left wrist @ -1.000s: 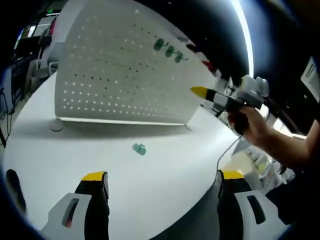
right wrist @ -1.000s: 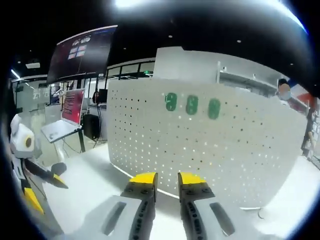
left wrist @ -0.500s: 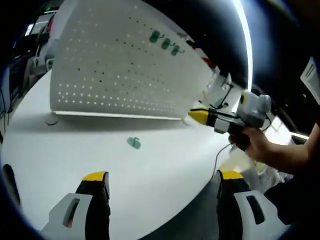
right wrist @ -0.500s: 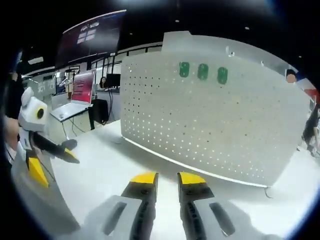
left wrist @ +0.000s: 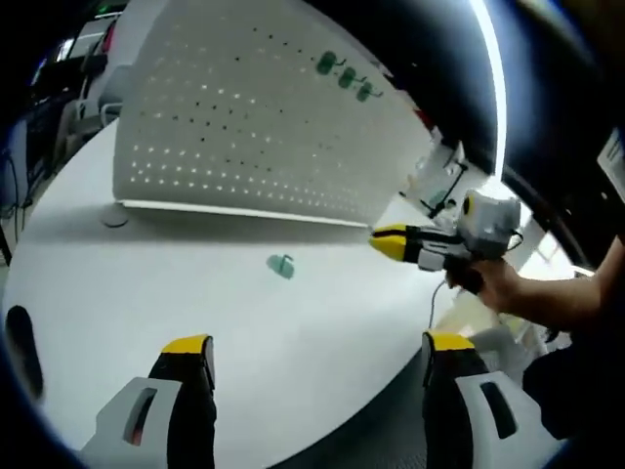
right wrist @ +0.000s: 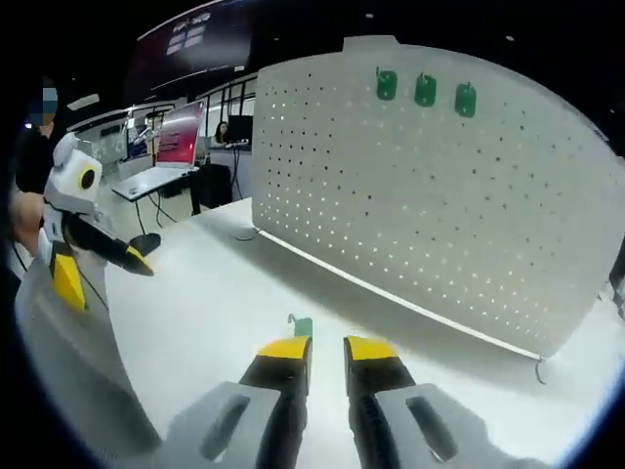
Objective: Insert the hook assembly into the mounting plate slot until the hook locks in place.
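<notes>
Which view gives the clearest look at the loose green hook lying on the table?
The left gripper view: the green hook lies unobstructed on the white table, ahead of the pegboard. In the right gripper view, the hook peeks partly from behind the right tongs.

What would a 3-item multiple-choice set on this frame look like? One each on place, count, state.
1. Where is the loose green hook?
A. Lying on the white table in front of the pegboard
B. Hung on the pegboard
C. Held in the left gripper

2. How many green hooks are already mounted near the pegboard's top edge?
A. One
B. Three
C. Five

3. How do the right gripper's jaws stand?
A. Spread wide
B. Clamped on the hook
C. Nearly together, with nothing between them

Answers:
1 A: the left gripper view shows it flat on the table, apart from the board and both grippers.
2 B: the right gripper view shows three in a row.
3 C: the yellow tips sit close with a narrow bare gap, and the hook lies just beyond them.
</notes>
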Motion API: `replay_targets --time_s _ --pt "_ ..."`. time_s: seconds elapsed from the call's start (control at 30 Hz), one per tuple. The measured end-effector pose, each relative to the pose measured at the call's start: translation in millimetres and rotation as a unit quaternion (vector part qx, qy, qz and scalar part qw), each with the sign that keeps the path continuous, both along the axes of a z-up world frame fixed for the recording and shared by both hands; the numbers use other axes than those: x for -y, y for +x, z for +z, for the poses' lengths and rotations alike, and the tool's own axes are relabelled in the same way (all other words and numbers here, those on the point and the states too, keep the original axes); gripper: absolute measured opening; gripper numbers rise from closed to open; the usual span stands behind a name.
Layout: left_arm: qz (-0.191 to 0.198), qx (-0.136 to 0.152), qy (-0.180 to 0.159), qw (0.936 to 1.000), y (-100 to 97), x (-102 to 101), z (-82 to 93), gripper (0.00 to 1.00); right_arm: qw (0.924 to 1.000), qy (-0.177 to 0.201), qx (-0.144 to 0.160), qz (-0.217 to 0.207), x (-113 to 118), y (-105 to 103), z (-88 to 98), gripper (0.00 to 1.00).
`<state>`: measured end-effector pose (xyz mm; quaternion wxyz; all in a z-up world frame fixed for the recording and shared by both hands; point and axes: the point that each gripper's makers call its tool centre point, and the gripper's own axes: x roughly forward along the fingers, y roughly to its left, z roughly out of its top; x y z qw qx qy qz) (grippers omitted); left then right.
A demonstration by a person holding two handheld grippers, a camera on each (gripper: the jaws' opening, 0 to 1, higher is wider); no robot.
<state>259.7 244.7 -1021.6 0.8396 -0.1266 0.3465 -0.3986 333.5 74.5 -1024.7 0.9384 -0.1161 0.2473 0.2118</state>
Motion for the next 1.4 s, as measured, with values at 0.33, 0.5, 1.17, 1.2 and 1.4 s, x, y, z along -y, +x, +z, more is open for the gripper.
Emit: replay_targets --time_s 0.33,0.5,1.17,1.2,1.4 --pt "0.005 -0.018 0.004 0.9998 9.2 -6.2 -11.1 0.87 0.9962 -0.029 -0.046 0.067 -24.1 30.8 -45.6 0.10" --pt "0.004 -0.026 0.005 0.9996 11.0 -8.5 -13.8 0.86 0.9949 -0.026 -0.060 0.077 -32.8 39.4 -59.7 0.08" --pt "0.017 -0.051 0.014 0.9984 13.6 -17.3 -31.9 0.84 0.9825 -0.054 -0.083 0.158 -74.6 68.1 -88.0 0.08" --pt "0.017 -0.051 0.014 0.9985 13.8 -17.2 -31.8 0.84 0.9820 -0.052 -0.085 0.161 -77.0 70.3 -88.1 0.08" --pt "0.021 -0.052 0.014 0.9983 13.9 -17.6 -31.2 0.83 0.9769 -0.043 -0.090 0.189 -91.7 75.9 -85.6 0.03"
